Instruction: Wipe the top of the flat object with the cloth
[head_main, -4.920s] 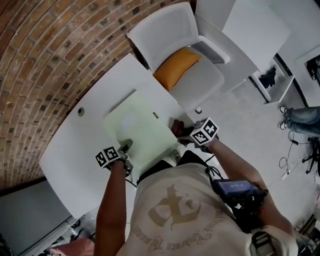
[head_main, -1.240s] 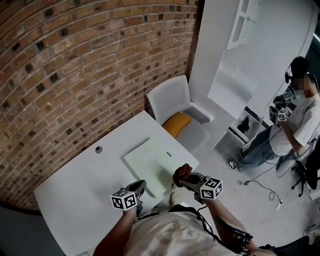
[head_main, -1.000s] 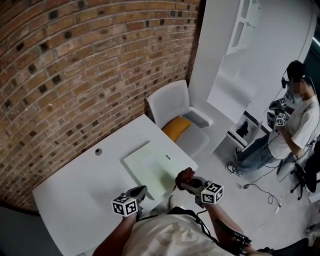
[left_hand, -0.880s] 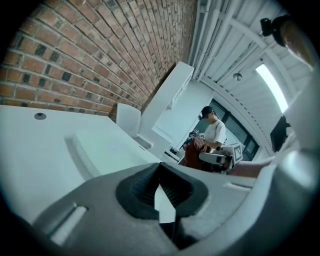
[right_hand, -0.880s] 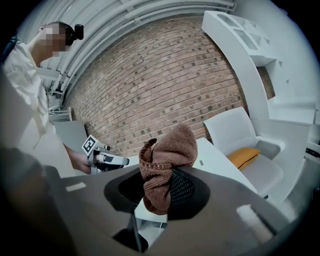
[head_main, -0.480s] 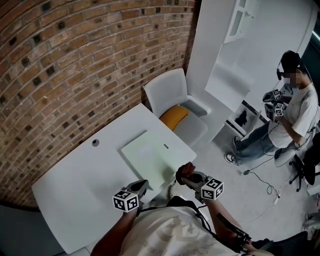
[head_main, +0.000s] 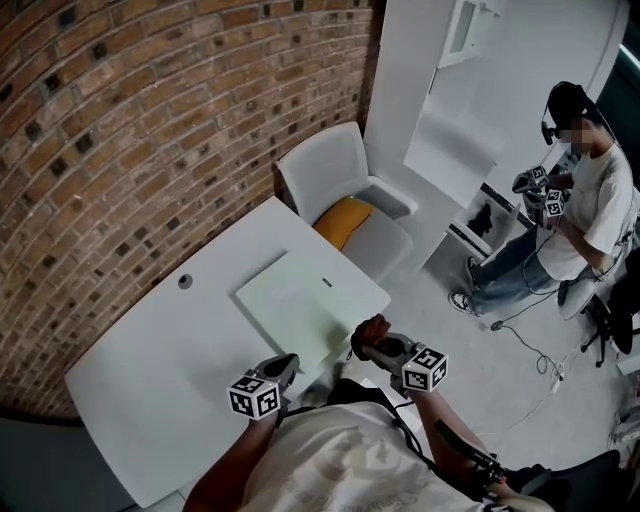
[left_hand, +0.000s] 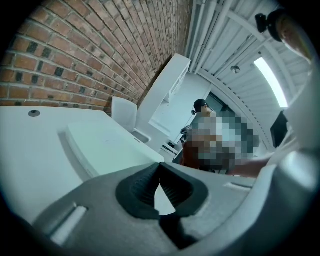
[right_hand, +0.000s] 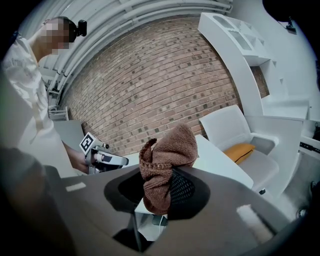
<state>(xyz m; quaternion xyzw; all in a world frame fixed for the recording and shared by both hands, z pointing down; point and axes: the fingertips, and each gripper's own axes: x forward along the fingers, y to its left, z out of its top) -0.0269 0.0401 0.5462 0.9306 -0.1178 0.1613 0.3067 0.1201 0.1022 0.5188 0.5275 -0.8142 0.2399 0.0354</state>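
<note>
The flat pale-green object (head_main: 298, 305) lies on the white table (head_main: 150, 370) near its right edge; it also shows in the left gripper view as a pale slab (left_hand: 102, 147). My right gripper (head_main: 370, 338) hangs just off the table's near right corner, shut on a brown knitted cloth (right_hand: 162, 167) that bunches up between its jaws; the cloth (head_main: 368, 330) sits clear of the flat object. My left gripper (head_main: 283, 366) hovers at the table's near edge, shut and empty, its pads (left_hand: 145, 187) pressed together.
A white chair (head_main: 345, 195) with a yellow cushion (head_main: 343, 216) stands beyond the table's far corner. A brick wall (head_main: 130, 130) runs along the left. A small round port (head_main: 185, 281) sits in the tabletop. Another person (head_main: 580, 190) stands at the far right holding grippers.
Both grippers have drawn back from the flat object toward the near table edge. The head view has lifted and now takes in the room and the other person.
</note>
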